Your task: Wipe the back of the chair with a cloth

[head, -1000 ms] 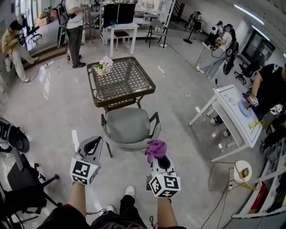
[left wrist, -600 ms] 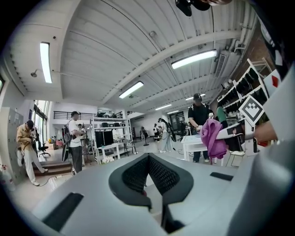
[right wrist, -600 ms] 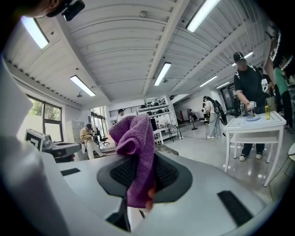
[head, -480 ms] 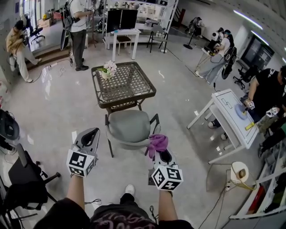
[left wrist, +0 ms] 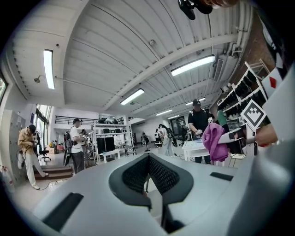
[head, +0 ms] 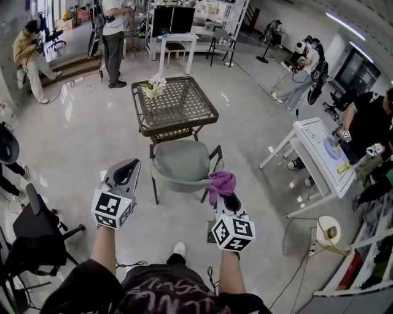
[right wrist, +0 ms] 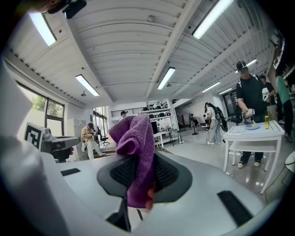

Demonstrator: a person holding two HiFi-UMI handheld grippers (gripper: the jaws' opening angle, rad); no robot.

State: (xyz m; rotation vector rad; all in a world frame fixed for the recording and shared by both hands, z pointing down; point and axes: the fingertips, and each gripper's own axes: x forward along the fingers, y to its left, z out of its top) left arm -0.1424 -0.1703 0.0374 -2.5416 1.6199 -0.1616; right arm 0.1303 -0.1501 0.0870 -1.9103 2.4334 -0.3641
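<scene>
Closer to the chair (head: 181, 160) now, right gripper (head: 228, 199) pinching the purple cloth (head: 221, 183), left gripper (head: 127, 172) closed on nothing; wiping not yet begun.

Glossy grey floor (head: 73, 141) showed reflections. A dark wicker table (head: 175, 105) stood mid-room, with a flower pot (head: 153, 86) at its far left corner. A white desk (head: 319, 153) stood right of the table, white shelving (head: 209, 12) beyond it, and a black office chair (head: 37, 227) near-left. The ribbed white ceiling (left wrist: 138, 50) had its strip lights (left wrist: 192, 65) on. Windows (right wrist: 46, 110) were on the left wall.
</scene>
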